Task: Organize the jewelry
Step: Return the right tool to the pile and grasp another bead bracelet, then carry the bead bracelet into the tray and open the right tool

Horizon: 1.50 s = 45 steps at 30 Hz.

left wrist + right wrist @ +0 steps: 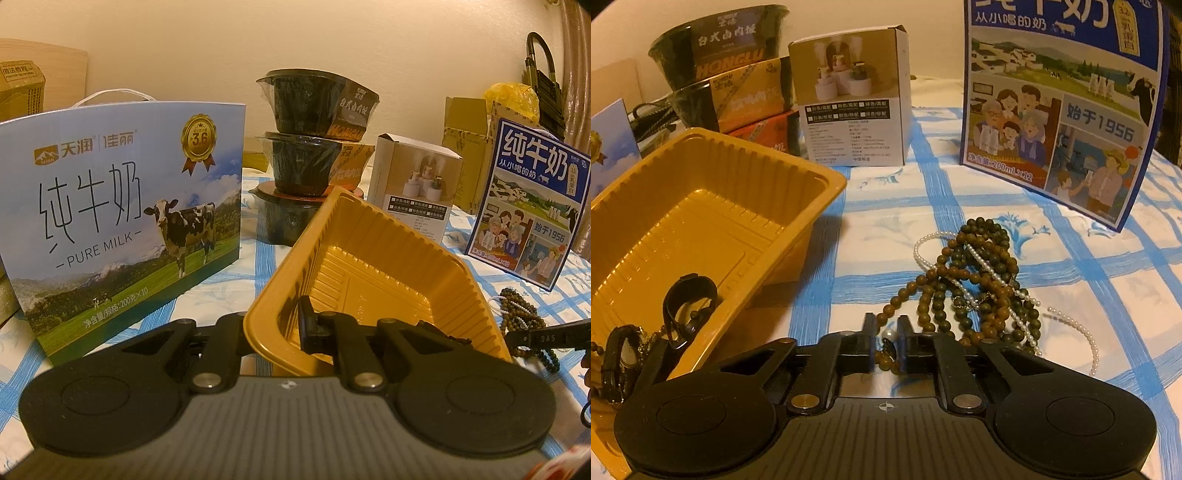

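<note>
Jewelry heap (979,288): a tangle of brown and dark green bead strands with a thin white pearl strand (1071,325) threaded through it, lying on the blue-checked cloth (1071,258) just right of the yellow tray (713,206). The near end of the heap reaches between the fingers of the right gripper (885,341), whose jaws are nearly shut on a few brown beads and one pale bead. The tray, ribbed along its walls, stands tilted, its near rim clamped in the shut jaws of the left gripper (291,332); seen from the right wrist, dark looped pieces (689,306) lie at its near end, their kind unclear. Beyond the tray: stacked black meal bowls (314,140), then a small white carton (413,181) to their right. Far right of the heap stands a dark blue milk box (1063,110); far left, from the left wrist view, a pale blue milk box (122,221) printed with a cow.
</note>
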### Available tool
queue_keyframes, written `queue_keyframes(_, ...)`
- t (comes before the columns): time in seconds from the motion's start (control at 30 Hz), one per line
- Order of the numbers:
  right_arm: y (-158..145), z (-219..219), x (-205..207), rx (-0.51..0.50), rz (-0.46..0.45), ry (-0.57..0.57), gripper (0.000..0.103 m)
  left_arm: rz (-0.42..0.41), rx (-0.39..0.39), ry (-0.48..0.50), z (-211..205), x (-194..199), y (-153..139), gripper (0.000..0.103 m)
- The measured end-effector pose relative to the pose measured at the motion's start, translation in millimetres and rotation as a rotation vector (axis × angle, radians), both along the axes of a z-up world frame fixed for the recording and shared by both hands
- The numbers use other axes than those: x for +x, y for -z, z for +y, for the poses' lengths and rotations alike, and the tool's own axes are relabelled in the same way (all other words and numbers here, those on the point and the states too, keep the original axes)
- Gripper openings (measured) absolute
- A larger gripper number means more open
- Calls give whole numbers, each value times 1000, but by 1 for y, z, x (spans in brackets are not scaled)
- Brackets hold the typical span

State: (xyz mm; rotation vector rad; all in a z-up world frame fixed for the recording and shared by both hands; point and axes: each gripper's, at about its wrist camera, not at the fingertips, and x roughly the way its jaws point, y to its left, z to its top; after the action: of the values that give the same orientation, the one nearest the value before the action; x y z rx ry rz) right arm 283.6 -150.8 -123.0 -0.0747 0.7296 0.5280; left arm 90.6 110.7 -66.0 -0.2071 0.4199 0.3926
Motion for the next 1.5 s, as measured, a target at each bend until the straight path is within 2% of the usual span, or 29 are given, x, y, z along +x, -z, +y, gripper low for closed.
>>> queue_keyframes(0.23,-2,-15,-4,71,5,46,7,0,1,0,0,0,0,11)
queue_keyframes(0.4,-8,-36,-9,221,48,92,7,0,3,0,0,0,1,11)
queue_keyframes(0.6,-28,-50,-21,373,57,109,7,0,3,1,0,0,1,11)
queue_keyframes(0.87,-52,-42,-35,550,104,49,7,-2,2,2,1,0,1,11)
queue_keyframes(1.03,-53,-5,-49,584,168,-54,7,-2,-1,2,1,0,0,11)
queue_keyframes(1.27,-43,55,-62,580,270,-167,7,-3,-2,4,1,0,-1,11)
queue_keyframes(1.5,-32,97,-68,487,272,-197,7,-5,-7,5,2,1,-1,11)
